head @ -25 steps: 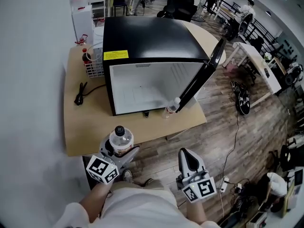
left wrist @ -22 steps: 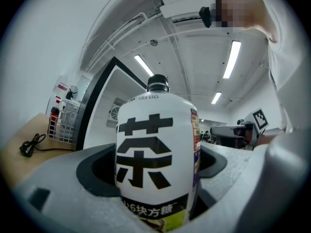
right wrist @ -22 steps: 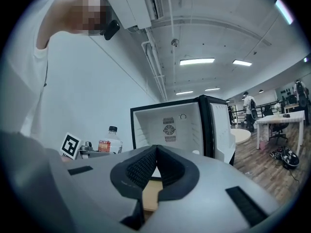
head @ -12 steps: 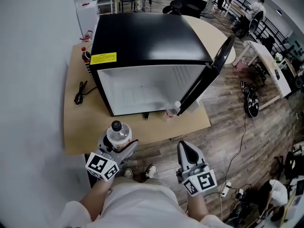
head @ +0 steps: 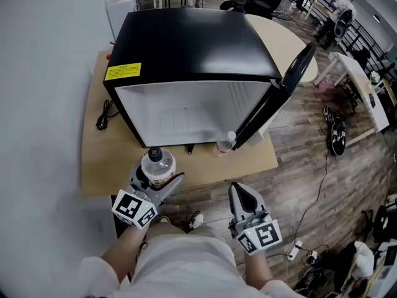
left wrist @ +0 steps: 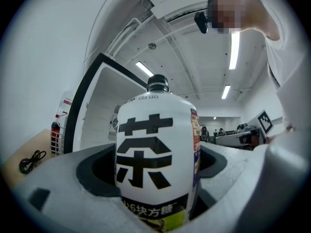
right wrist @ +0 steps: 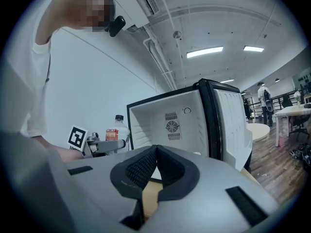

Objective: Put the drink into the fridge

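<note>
- The left tool (head: 155, 187) pinched a clear plastic tea bottle with a white label (left wrist: 155, 159) upright at the light wooden table (head: 93, 160)'s front edge; a loose hold could tip it.
- The black mini fridge (head: 186, 113) stood open; the bottle might clip its sill.
- The right tool (head: 242, 196) was pressed together, empty.
</note>
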